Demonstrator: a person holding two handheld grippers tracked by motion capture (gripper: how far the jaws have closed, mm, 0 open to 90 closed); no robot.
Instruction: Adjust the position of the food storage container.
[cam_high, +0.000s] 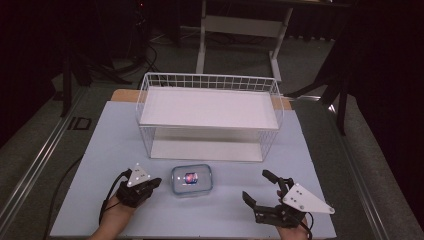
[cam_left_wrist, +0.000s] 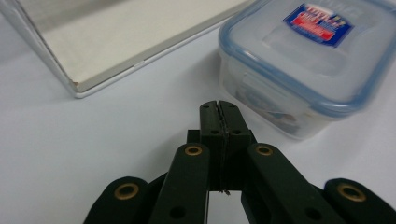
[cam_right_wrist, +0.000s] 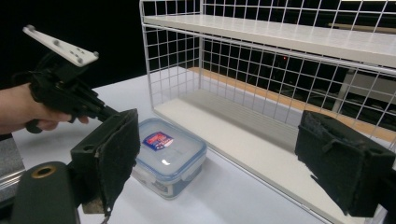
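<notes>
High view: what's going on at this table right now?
A person holds a two-jaw gripper in each hand at a table. A clear lidded container with a blue rim sits on the table in front of a white wire shelf rack. The left gripper is shut, empty, close beside the container's left side, jaws pointing at it. The right gripper rests open to the container's right, apart from it. Nothing is held yet; the rack's shelves are bare.

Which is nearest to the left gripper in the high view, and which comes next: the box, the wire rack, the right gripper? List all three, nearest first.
From the left gripper:
1. Box: just to its right on the table, closest.
2. Wire rack: behind the box, at the table's far side.
3. Right gripper: across the table, at the near right.
</notes>
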